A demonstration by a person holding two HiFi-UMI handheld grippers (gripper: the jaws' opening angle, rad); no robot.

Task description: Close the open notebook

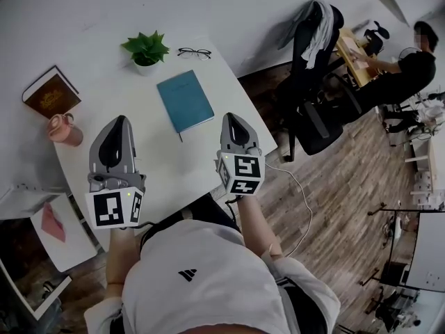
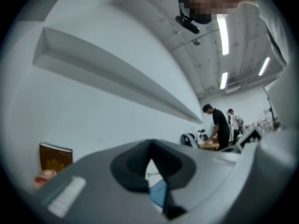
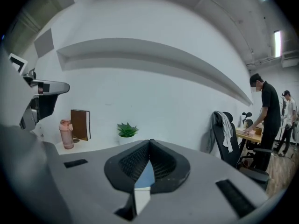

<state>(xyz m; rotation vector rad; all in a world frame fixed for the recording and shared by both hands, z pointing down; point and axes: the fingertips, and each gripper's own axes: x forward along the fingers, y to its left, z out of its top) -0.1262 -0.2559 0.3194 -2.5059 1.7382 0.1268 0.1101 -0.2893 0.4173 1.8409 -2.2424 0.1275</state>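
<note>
Head view, looking steeply down. Nearest: the left gripper (image 1: pixel 119 120) and right gripper (image 1: pixel 231 117), both held above the near edge of the white table (image 1: pixel 139 169), neither touching anything. Each gripper's own view shows its jaw tips pressed together with nothing between them, so both claws are closed and empty.

Just beyond the tips lies the teal notebook (image 1: pixel 184 101). It is flat on the table between the two grippers and slightly past them, with its cover down. Judged from this, the closing is already done.

Risks from here:
- Another pass with closed tips could shove the notebook across the smooth top towards the right-hand table edge, which is near.
- A tip catching under the cover edge could flip it open again.
- A wide swing of the left gripper could tip the pink bottle (image 1: pixel 65 129), which stands near it.

Farther back on the table are a brown book (image 1: pixel 51 92), a small potted plant (image 1: pixel 146 49) and a pair of glasses (image 1: pixel 194 52), all well apart from the notebook.

The room has a plain white wall behind the table and a wood-plank floor (image 1: pixel 334 207). A black office chair (image 1: pixel 316 82) has cloth draped over it. At the far right, a person (image 1: pixel 410 68) sits at another desk.
</note>
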